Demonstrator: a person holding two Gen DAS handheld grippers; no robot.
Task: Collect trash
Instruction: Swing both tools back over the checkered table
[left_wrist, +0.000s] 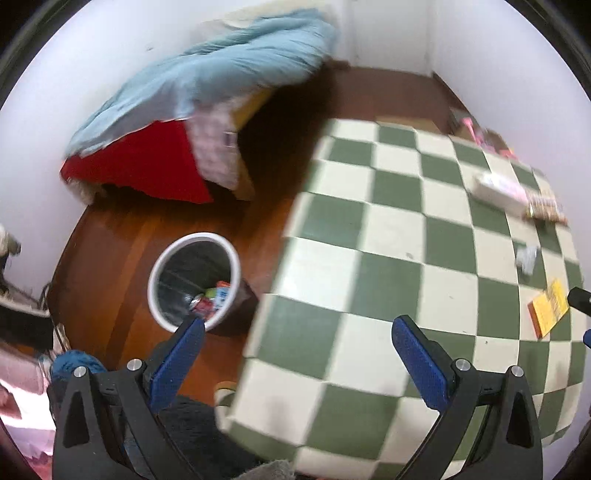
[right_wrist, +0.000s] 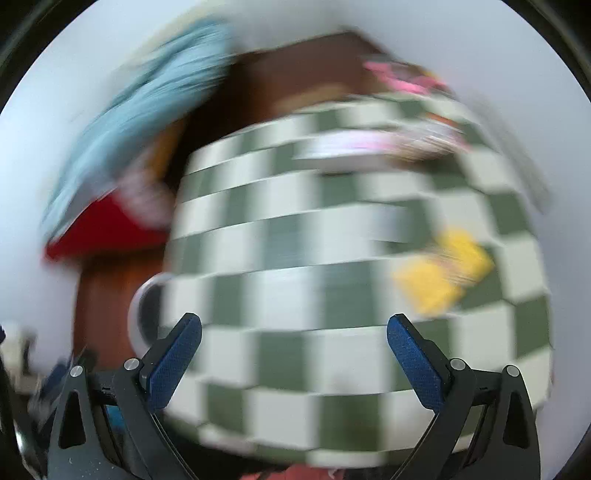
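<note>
Left fingers (left_wrist: 417, 354), spread empty, frame checkered table (left_wrist: 369, 229); yellow packet (left_wrist: 548, 308) right.

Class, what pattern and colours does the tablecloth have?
The tablecloth is a green-and-cream checkerboard, sharpest in the left wrist view.

Legible text: none. Yellow packet (left_wrist: 548, 312) on the worktop (left_wrist: 369, 277) carries dark print, too blurred to read; wrappers in the bin (left_wrist: 194, 280) likewise illegible.
</note>
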